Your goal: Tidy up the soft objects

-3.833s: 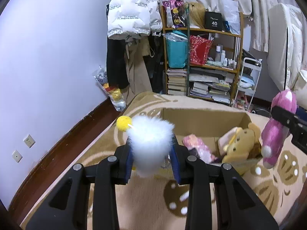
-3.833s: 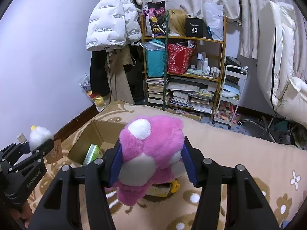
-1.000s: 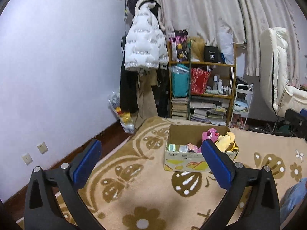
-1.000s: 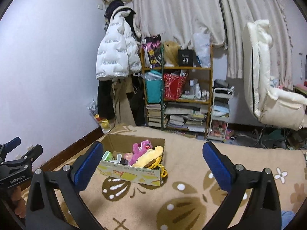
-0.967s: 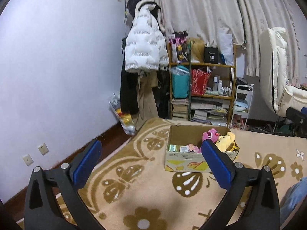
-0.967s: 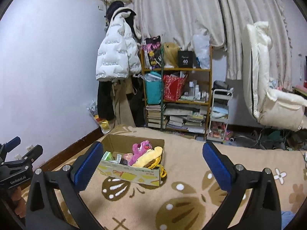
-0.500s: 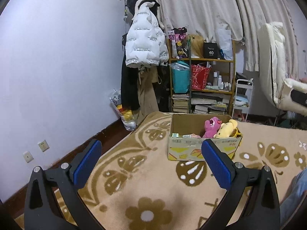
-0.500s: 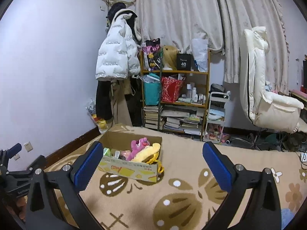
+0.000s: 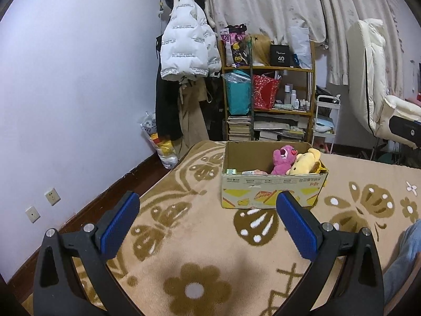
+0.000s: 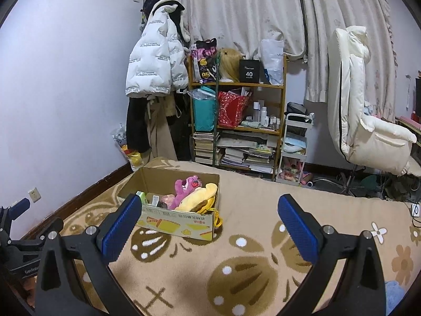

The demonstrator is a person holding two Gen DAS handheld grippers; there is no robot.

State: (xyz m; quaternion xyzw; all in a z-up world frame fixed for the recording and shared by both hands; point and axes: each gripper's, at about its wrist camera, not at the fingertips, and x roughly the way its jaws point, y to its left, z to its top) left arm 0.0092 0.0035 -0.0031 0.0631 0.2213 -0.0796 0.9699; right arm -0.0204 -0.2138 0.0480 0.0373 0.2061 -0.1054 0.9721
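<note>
Both claws hang wide apart and hold nothing: the left claw and right claw are well back from the box on the rug. Inside lie a pink plush and a yellow plush, touching. Behind stand a shelf, a hanging jacket and a white chair.

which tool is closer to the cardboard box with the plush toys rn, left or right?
Left, by a small margin. The left tool faces the open cardboard box nearly straight on, box centred ahead. The right tool sits back and to the box's right. Both open and empty.
</note>
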